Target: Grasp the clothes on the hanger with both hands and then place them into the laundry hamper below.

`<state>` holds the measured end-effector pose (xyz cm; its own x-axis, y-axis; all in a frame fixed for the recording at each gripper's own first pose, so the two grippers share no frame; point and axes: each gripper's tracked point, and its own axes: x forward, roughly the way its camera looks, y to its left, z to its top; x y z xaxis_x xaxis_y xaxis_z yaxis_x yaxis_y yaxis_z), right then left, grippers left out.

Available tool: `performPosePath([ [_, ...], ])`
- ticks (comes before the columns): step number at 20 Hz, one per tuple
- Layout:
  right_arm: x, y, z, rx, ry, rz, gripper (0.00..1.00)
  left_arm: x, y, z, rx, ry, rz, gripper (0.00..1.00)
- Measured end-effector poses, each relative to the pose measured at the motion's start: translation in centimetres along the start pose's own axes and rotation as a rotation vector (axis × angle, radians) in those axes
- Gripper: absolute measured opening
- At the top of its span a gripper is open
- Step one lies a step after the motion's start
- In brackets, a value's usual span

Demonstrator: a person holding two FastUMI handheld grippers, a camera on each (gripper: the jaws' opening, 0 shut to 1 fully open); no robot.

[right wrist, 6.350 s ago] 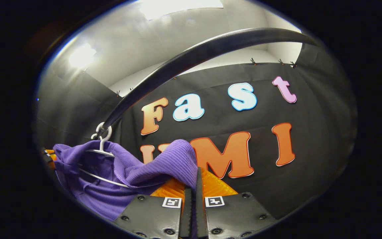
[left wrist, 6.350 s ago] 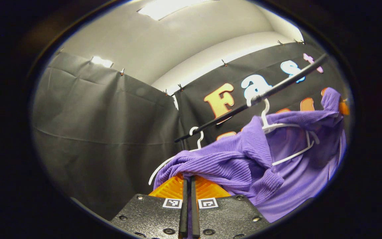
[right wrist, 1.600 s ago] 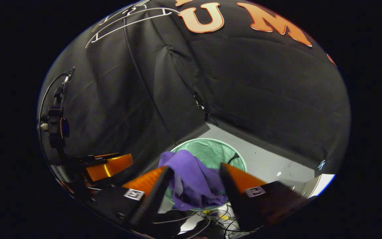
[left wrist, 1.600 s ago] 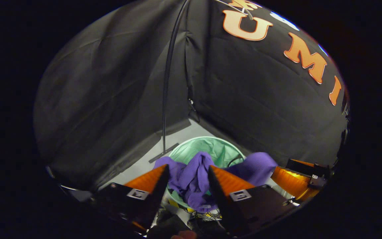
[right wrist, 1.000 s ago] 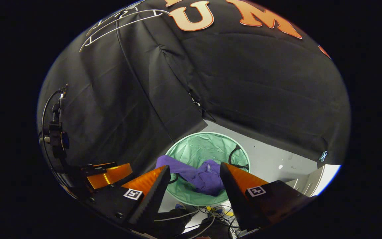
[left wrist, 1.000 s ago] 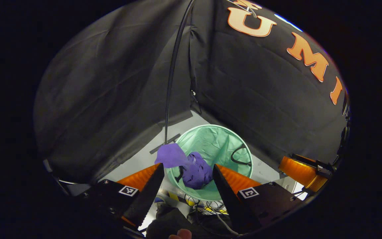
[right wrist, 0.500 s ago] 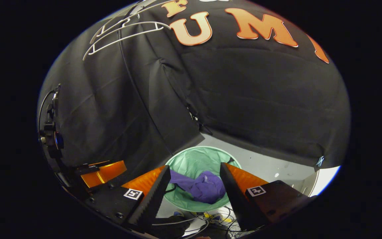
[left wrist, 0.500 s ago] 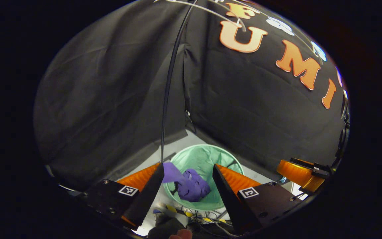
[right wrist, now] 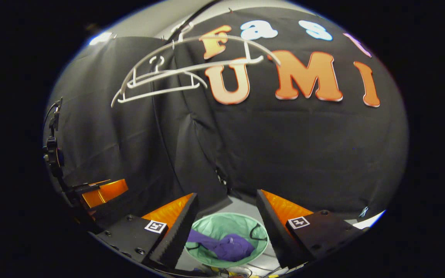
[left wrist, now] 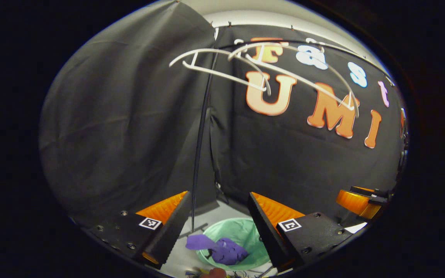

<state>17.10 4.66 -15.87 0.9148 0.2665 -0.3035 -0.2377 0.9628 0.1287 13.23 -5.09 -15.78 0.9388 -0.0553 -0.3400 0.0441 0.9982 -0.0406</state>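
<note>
Left tongs [left wrist: 218, 214]: standing wide apart and gripping nothing, their orange-and-black toothed fingers [left wrist: 167, 227] framing the hamper far beneath them in the left gripper view.

Right tongs [right wrist: 226, 216]: likewise parted and empty, with the hamper lying in the gap between their fingers [right wrist: 176, 229] in the right gripper view.

Other tool: each view is also catching the opposite gripper's orange body off to one side, at the edge of the booth.

Crumpled purple knitted garment [right wrist: 226, 245]: lying bunched inside the hamper, one flap [left wrist: 199, 242] draping over the near rim on the side of the thin pole.

Round mint-green fabric laundry hamper [right wrist: 226, 226]: sitting on the pale floor [left wrist: 222, 210] in the booth's corner, its mouth open upward.

White plastic hangers [right wrist: 160, 79]: hanging bare from the black rail [left wrist: 284, 43] overhead, nothing on them.

Thin black upright pole [left wrist: 199, 146]: rising from the floor just beside the hamper toward the rail.

Step in hand: the drop looks finished, and both tools are sitting well above the hamper, pointing more at the wall than down.

Next move: probably nothing further, unless the overhanging flap is judged untidy; tucking it in would call for lowering one tool to the rim and pinching that flap alone.
</note>
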Motion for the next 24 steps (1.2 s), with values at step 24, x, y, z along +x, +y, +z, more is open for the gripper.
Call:
performPosePath([
  [24, -11.1, -4.2, 16.9, -0.037, -0.394, -0.143, 0.89, -7.8, -0.9, 17.9, -0.009, -0.453, -0.002, 0.89],
])
